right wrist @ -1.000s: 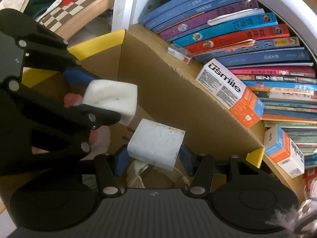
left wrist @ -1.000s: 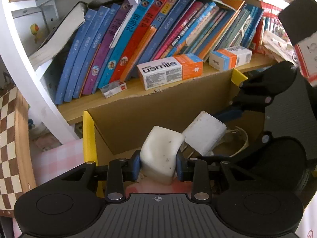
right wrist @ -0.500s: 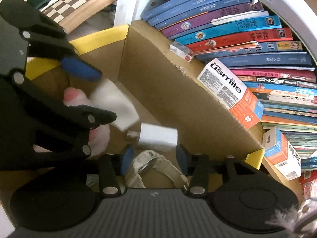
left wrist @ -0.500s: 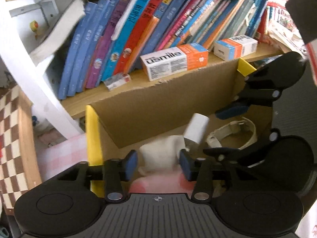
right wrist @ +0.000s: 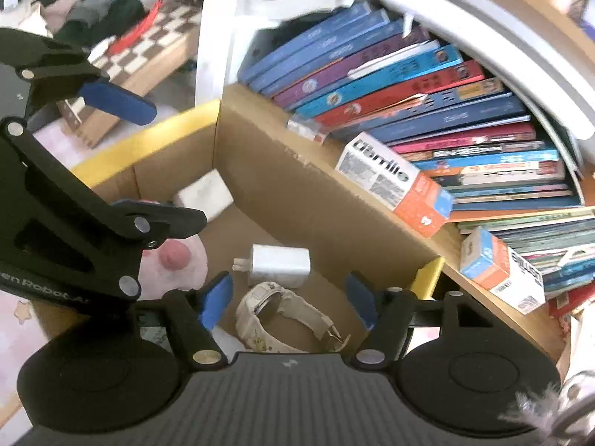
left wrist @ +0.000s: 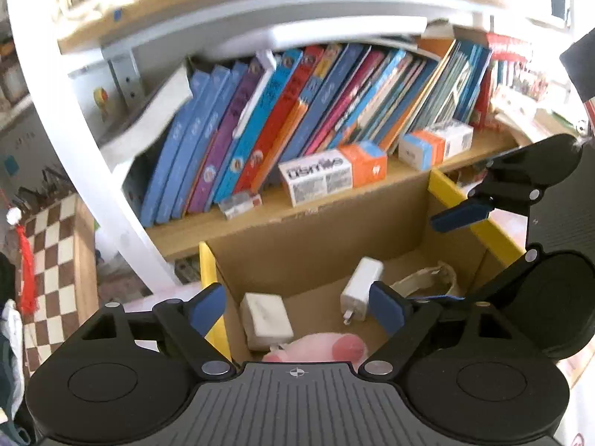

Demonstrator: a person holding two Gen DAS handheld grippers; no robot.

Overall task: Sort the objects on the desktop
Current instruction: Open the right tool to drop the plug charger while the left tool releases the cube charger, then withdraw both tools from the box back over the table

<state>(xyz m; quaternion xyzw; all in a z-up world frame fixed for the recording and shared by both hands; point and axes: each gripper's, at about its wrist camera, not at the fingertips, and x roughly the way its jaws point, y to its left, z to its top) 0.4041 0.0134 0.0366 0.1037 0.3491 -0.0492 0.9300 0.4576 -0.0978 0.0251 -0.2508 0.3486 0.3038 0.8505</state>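
Observation:
A cardboard box (left wrist: 316, 238) with yellow edges stands before the bookshelf. On its floor lie a white charger block (left wrist: 266, 319), a white plug adapter (left wrist: 360, 288), a cream wristwatch (left wrist: 427, 282) and a pink plush toy (left wrist: 319, 345). My left gripper (left wrist: 297, 308) is open and empty above the box. My right gripper (right wrist: 290, 299) is open and empty above the watch (right wrist: 282, 316), with the plug adapter (right wrist: 279, 265), the charger block (right wrist: 204, 195) and the plush (right wrist: 174, 264) beyond. Each gripper shows in the other's view.
A wooden shelf (left wrist: 230, 234) behind the box carries leaning books (left wrist: 282, 126), two orange-and-white cartons (left wrist: 331, 176) and a small pack (left wrist: 240, 204). A white shelf post (left wrist: 93, 171) rises at left. A checkerboard (left wrist: 44, 260) lies further left.
Both grippers opened and let go of their white objects, which dropped to the box floor. Both grippers have lifted back, so more of the shelf shows.

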